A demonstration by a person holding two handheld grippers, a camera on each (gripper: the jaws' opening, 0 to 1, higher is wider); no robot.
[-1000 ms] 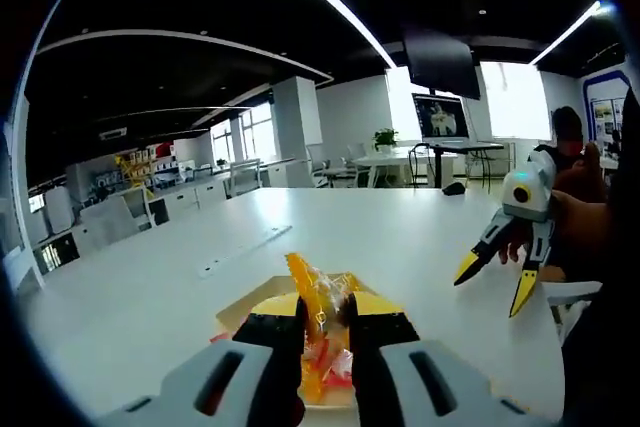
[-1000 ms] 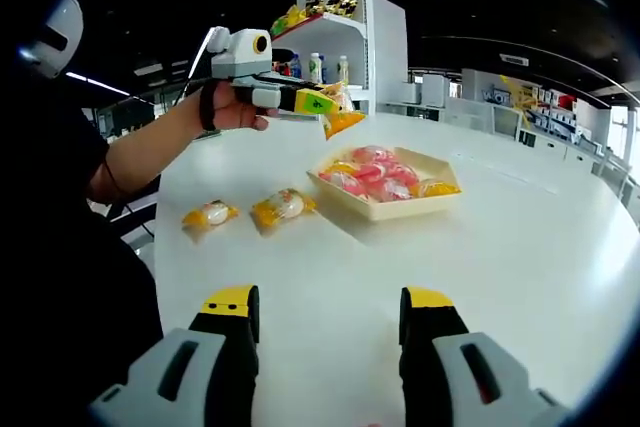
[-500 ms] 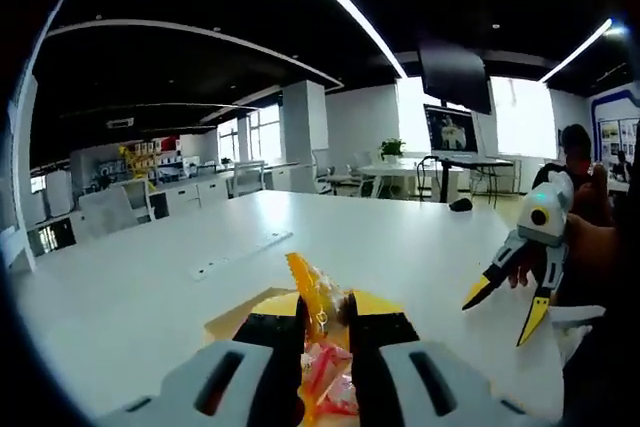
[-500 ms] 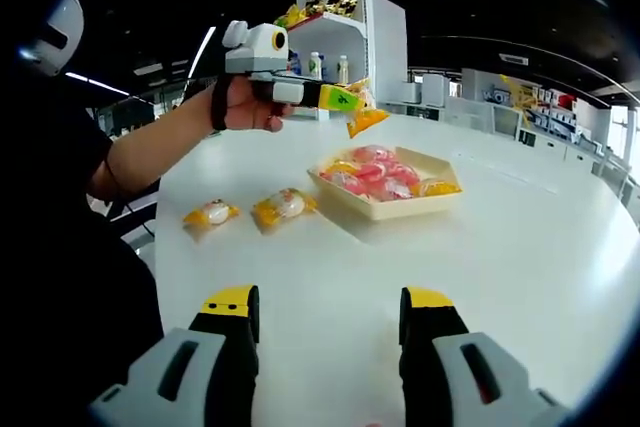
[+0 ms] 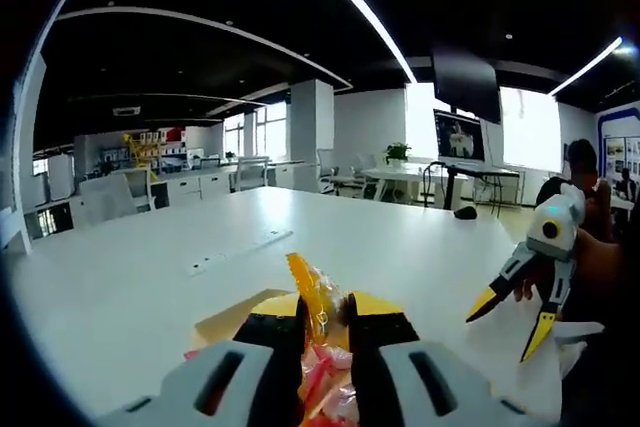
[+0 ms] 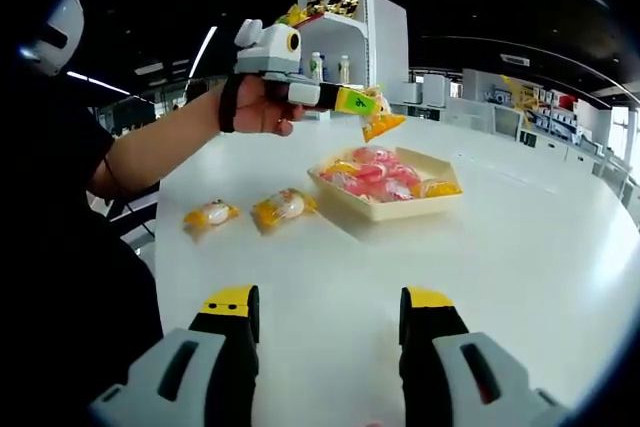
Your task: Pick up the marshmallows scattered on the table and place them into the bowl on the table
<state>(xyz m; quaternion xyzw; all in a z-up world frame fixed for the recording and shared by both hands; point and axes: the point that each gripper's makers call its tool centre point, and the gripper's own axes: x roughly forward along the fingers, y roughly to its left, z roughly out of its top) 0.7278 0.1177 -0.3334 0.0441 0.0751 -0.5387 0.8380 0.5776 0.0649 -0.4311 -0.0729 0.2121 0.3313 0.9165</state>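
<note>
White counter (image 5: 400, 247) surface under dark office ceiling strips is recorded in the left gripper view. The left gripper (image 5: 325, 319) is seen with fingers closed on a yellow-wrapped marshmallow (image 5: 313, 292), held above the bowl (image 5: 222, 319), whose pink-wrapped contents lie directly below the fingers. The right gripper (image 5: 508, 325) is noted to the right, fingers parted.

From the right gripper view, the right gripper (image 6: 328, 315) is observed with fingers spread and nothing between them. Ahead of the fingers the bowl (image 6: 392, 208) is seen, and two loose marshmallows (image 6: 281, 207) beyond the left finger. The left gripper (image 6: 372, 107) holds its marshmallow (image 6: 382, 125) over the bowl.
</note>
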